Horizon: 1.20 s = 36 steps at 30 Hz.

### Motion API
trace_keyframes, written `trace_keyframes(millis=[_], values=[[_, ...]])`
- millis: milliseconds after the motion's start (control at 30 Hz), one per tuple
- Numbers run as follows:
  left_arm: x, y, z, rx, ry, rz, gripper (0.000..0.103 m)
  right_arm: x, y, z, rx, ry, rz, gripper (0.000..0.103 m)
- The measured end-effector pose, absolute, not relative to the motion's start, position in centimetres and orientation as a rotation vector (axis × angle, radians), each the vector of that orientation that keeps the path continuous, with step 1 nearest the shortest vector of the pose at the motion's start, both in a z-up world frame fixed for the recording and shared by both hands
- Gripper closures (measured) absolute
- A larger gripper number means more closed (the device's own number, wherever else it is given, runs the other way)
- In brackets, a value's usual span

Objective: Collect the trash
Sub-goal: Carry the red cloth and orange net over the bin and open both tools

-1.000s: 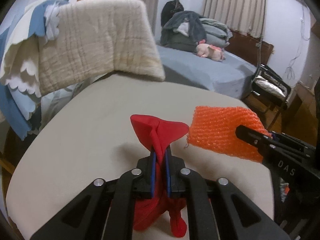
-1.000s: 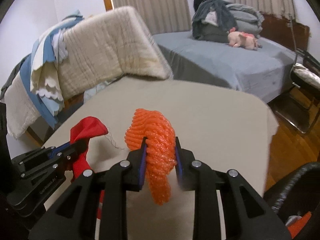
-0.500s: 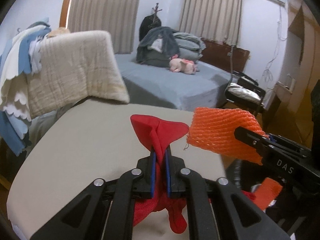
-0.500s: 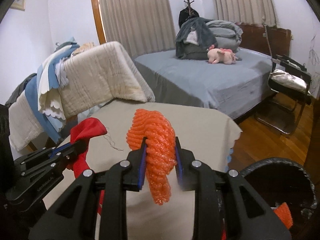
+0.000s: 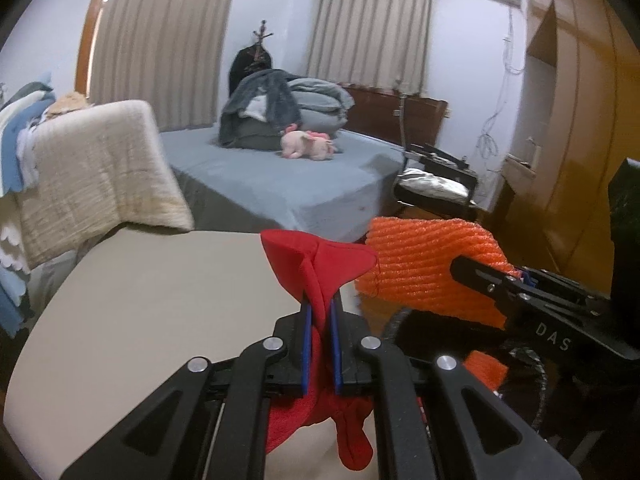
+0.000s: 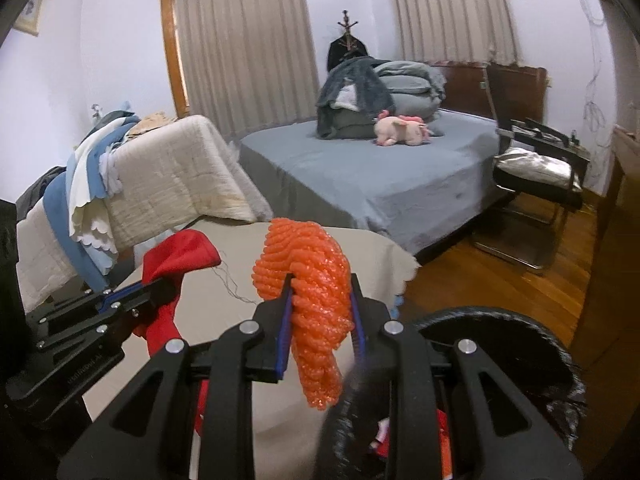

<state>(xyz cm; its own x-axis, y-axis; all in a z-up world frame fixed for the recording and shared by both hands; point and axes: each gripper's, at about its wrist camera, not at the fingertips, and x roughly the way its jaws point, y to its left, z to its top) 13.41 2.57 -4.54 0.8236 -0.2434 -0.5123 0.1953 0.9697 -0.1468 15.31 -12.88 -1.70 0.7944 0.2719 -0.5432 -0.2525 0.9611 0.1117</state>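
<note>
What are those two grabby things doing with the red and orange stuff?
Someone is picking up trash. The left gripper is shut on a red cloth, and the right gripper is shut on an orange foam net. Both are held above the beige table, beside a black bin.

Left gripper [image 5: 320,316]: jaws closed on a red cloth [image 5: 320,264], which fanned out above the blue-edged fingers [image 5: 306,344] and hung below them. Right gripper [image 5: 476,270]: entering from the right, clamped on an orange foam net [image 5: 424,260], just beside the red cloth. Beige table [image 5: 140,300] beneath. Cream quilt [image 5: 92,168] draped at left. Grey-blue bed [image 5: 288,184] behind, bearing a pink plush toy [image 5: 306,144] and piled bedding [image 5: 280,108]. Black chair [image 5: 436,184] at right.
</note>
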Motion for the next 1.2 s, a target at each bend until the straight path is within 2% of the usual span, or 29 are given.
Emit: trace_keyframes(millis=[533, 900, 1200], values=[[13.9, -6.6, -5.1, -0.029, 0.566, -0.431, 0.095, 11.5, -22.9, -2.6, 0.045, 0.600, 0.062, 0.079], [15.2, -13.7, -7.5, 0.011, 0.596, -0.570, 0.095, 10.5, -29.3, -6.2, 0.065, 0.659, -0.090, 0.079], [17.8, -17.7, -11.5, 0.034, 0.667, -0.631, 0.095, 12.0, -31.9, -10.3, 0.082, 0.731, -0.135, 0.078]])
